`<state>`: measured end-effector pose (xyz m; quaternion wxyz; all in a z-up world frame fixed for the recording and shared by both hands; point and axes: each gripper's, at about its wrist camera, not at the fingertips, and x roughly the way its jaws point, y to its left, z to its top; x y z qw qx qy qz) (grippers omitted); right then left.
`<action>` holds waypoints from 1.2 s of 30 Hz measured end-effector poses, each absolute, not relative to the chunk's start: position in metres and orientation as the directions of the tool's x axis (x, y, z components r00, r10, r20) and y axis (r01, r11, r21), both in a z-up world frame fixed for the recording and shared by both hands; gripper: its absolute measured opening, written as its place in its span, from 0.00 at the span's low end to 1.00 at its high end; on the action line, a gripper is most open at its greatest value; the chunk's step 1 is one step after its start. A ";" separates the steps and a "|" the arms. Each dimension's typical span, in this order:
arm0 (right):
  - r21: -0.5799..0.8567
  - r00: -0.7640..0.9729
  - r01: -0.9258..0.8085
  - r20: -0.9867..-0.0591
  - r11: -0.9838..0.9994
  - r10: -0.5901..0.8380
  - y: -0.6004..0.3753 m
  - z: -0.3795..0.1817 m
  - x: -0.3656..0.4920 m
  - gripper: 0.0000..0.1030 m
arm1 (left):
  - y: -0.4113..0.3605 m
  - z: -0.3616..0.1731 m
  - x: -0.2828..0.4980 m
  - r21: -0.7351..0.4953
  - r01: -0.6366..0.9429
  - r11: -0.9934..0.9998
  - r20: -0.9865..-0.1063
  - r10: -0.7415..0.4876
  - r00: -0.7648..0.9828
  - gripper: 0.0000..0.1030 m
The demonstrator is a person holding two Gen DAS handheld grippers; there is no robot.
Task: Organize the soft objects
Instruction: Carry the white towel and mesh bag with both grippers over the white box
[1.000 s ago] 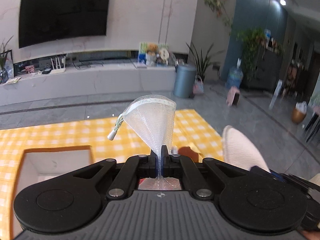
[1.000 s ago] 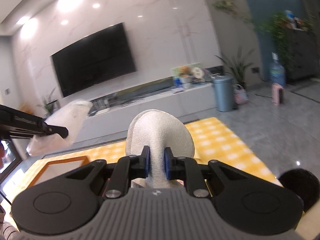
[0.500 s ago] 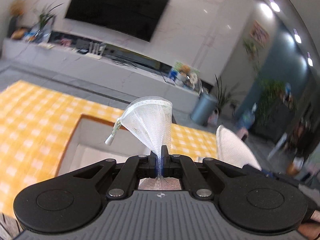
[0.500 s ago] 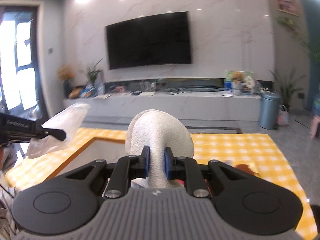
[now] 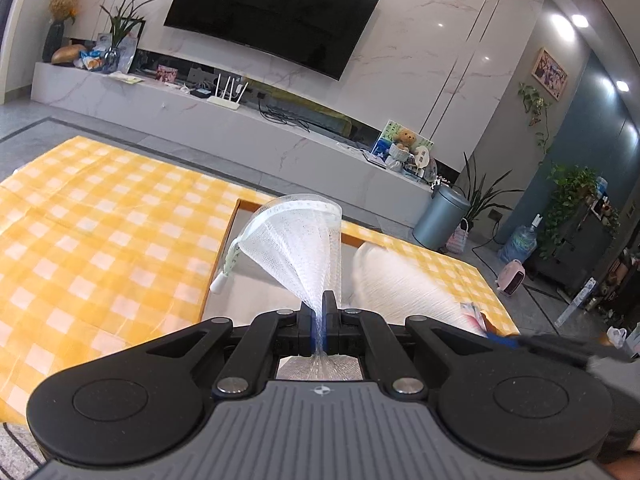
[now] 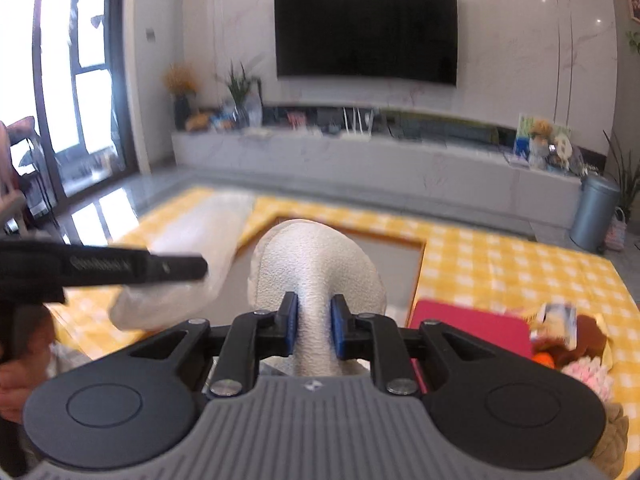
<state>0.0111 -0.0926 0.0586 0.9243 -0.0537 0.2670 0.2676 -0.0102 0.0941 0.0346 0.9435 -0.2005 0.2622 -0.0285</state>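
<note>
- At the bottom of the left wrist view, our left hand-held gripper (image 5: pixel 319 322) is clamped fully together on the gathered neck of a white mesh bag (image 5: pixel 298 242). The bag fans up and out from the pads, and its drawstring toggle (image 5: pixel 219 283) hangs at its left edge. Pinching it at the narrow point likely keeps the loose netting from slipping out.
- At the bottom centre of the right wrist view, our right hand-held gripper (image 6: pixel 313 330) has a cream towelling piece (image 6: pixel 316 272) between its blue pads. The jaws are opening, yet the cloth fills the gap and the pads press on both sides of it, so we judge it held for now.
- Just beyond both grippers, in mid-frame, lies an orange-rimmed tray (image 6: pixel 420 264) with a pale floor, sunk into the yellow checked cloth (image 5: pixel 100 240) that covers the bench. Both soft things hang above it, so we take it for their destination.
- At the lower right of the right wrist view, a pink flat item (image 6: pixel 472 328) and a small heap of other soft things (image 6: pixel 568 344) rest on the cloth beside the tray, apparently waiting their turn.
- At the left edge of that view the other gripper's dark body (image 6: pixel 104 268) crosses the blurred mesh bag.
- Farthest off, across the upper frame, stand a long grey TV console (image 5: pixel 240 128), a wall-mounted television (image 5: pixel 276 12) and a grey bin (image 5: pixel 438 216) at the right.
</note>
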 end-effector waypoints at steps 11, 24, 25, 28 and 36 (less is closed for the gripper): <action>-0.140 0.684 -0.466 -0.683 0.874 0.256 -0.057 0.011 0.038 0.16 | 0.105 0.020 -0.012 -0.419 -0.037 0.907 -0.495 -0.193 0.847 0.02; -0.094 0.665 -0.444 -0.701 0.891 0.257 -0.061 -0.011 0.054 0.16 | 0.107 0.016 -0.010 -0.414 -0.062 0.908 -0.517 -0.178 0.838 0.03; -0.097 0.664 -0.447 -0.702 0.890 0.257 -0.061 -0.011 0.054 0.16 | 0.107 0.016 -0.009 -0.413 -0.064 0.909 -0.519 -0.177 0.836 0.03; -0.114 0.662 -0.456 -0.706 0.883 0.251 -0.056 -0.012 0.054 0.18 | 0.106 0.015 -0.008 -0.414 -0.060 0.908 -0.522 -0.183 0.833 0.03; -0.053 0.625 -0.495 -0.715 0.867 0.313 -0.059 -0.002 0.050 0.53 | 0.107 0.014 -0.008 -0.416 -0.064 0.907 -0.527 -0.183 0.830 0.03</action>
